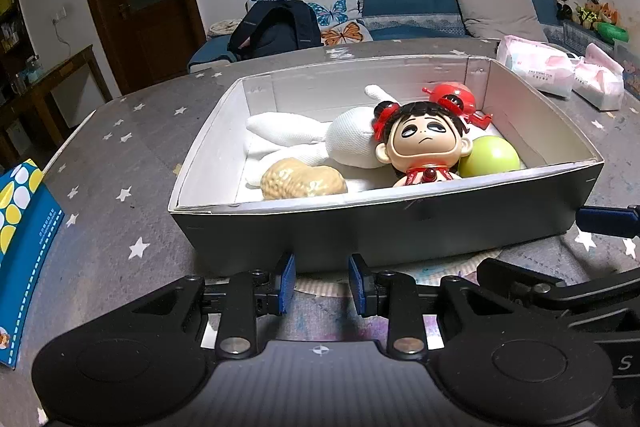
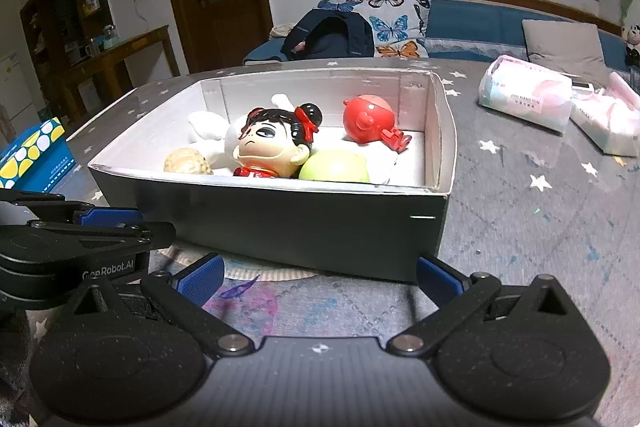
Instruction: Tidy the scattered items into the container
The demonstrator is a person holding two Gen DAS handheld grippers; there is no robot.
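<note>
A dark box with a white inside (image 1: 400, 223) (image 2: 304, 223) stands on the table. In it lie a white plush toy (image 1: 348, 143) (image 2: 208, 125), a big-headed doll with red hair bows (image 1: 420, 143) (image 2: 272, 143), a red round toy (image 1: 456, 97) (image 2: 368, 121), a green ball (image 1: 490, 159) (image 2: 334, 167) and a tan peanut-shaped toy (image 1: 304, 181) (image 2: 187, 163). My left gripper (image 1: 322, 285) is in front of the box's near wall, its jaws a narrow gap apart and empty. My right gripper (image 2: 320, 277) is wide open and empty before the same wall.
A blue tissue box with yellow and white dots (image 1: 20, 247) (image 2: 34, 151) sits at the table's left edge. Pink-and-white packs (image 1: 536, 65) (image 2: 528, 99) lie at the back right. A white paper piece (image 2: 256, 269) sticks out from under the box.
</note>
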